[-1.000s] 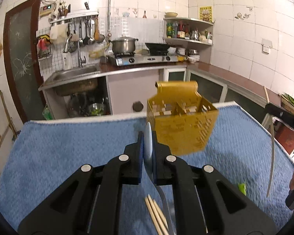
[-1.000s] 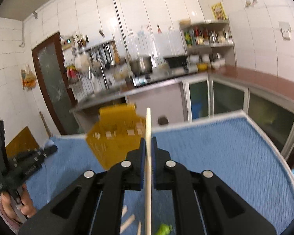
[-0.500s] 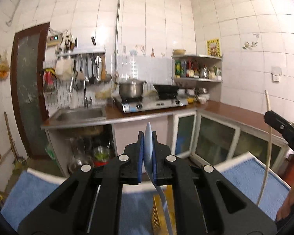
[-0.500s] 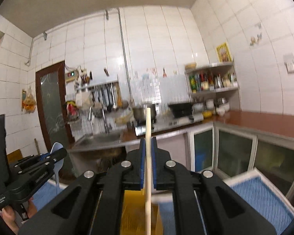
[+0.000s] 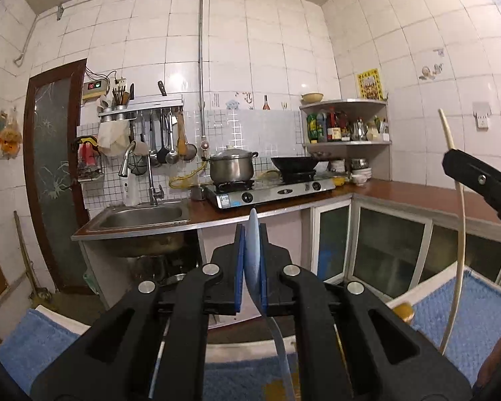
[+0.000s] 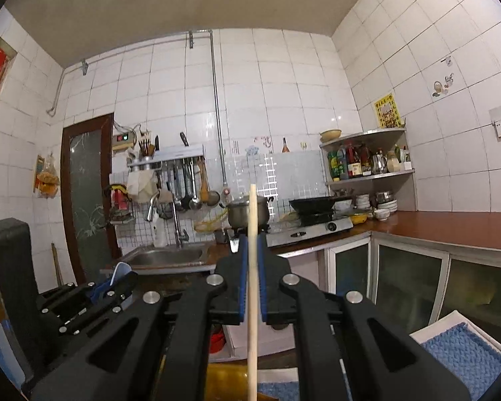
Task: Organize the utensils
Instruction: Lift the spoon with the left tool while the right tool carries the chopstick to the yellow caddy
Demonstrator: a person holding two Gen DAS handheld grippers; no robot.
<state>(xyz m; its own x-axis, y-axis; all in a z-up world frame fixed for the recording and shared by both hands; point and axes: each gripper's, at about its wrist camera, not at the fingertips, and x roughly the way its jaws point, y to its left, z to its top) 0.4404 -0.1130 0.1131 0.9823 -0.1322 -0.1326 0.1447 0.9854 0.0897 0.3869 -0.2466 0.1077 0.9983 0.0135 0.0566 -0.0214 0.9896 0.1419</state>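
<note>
My left gripper [image 5: 251,234] is shut on a pale blue plastic spoon [image 5: 252,260], held upright with its clear handle running down between the fingers. My right gripper [image 6: 253,250] is shut on a wooden chopstick [image 6: 252,287], held upright. The right gripper and its chopstick [image 5: 459,234] show at the right edge of the left wrist view. The left gripper with the spoon [image 6: 120,272] shows at lower left in the right wrist view. The yellow utensil holder [image 6: 227,379] peeks out low between the right fingers; its opening is hidden.
A blue towel [image 5: 467,317] covers the white table below. Behind stand a kitchen counter with a sink [image 5: 143,215], a gas stove with a pot [image 5: 232,167] and wok, a corner shelf of bottles [image 5: 344,127], and a brown door [image 5: 55,173].
Both grippers have lifted and tilted upward with their utensils. The yellow holder and towel have dropped to the bottom of the views; the kitchen wall now fills them.
</note>
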